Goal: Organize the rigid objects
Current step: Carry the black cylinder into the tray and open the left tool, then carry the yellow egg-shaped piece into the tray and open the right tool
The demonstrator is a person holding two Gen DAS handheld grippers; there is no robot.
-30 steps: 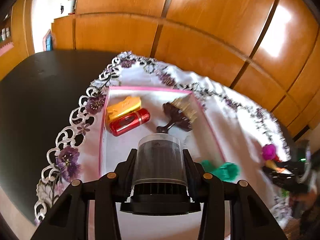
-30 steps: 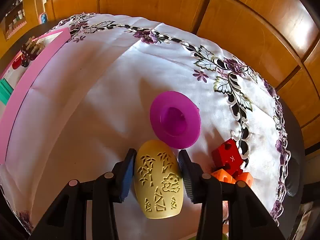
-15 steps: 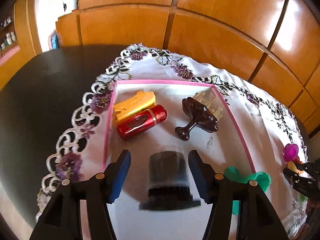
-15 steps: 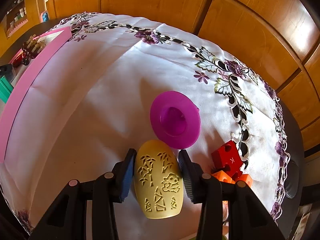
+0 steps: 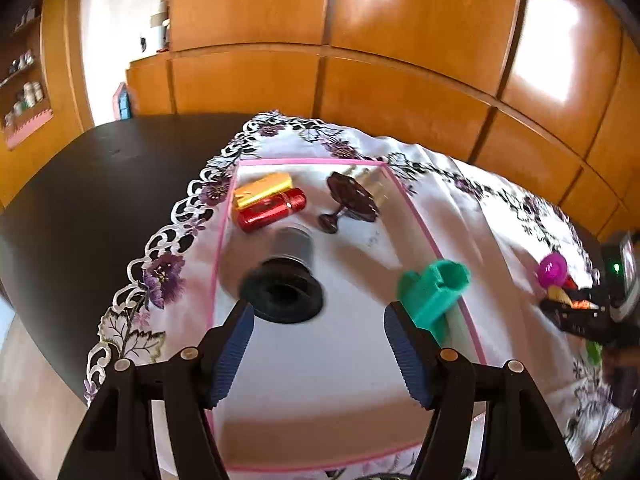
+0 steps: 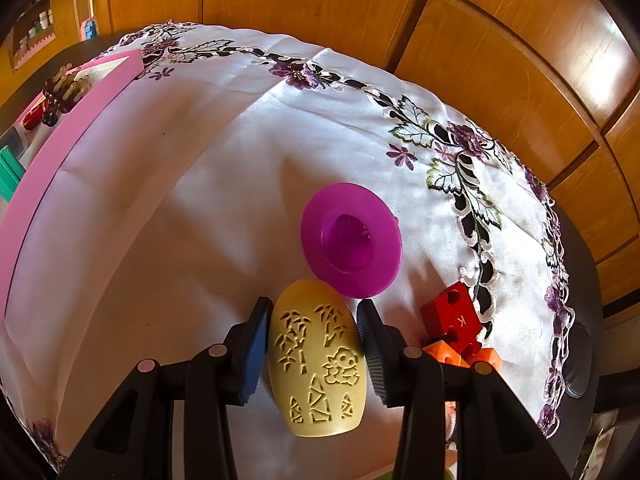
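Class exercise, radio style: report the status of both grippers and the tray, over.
Left gripper open, jaws just opened, black-capped jar lying released in pink tray. Right gripper shut on yellow carved egg. Purple dish just beyond the egg.

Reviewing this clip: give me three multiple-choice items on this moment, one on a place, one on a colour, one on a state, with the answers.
1. Where does the black-based cylinder with the clear cap lie?
A. inside the pink-rimmed tray
B. on the dark tabletop
C. between the right fingers

2. What colour is the round flanged plastic piece beyond the carved yellow egg-shaped shell?
A. green
B. magenta
C. orange

3. What is the left gripper's state?
A. shut on the cylinder
B. shut on a green block
C. open, empty

Answers: 1 A, it lies on the tray floor; 2 B, magenta in both views; 3 C, its fingers have just spread, nothing between them.
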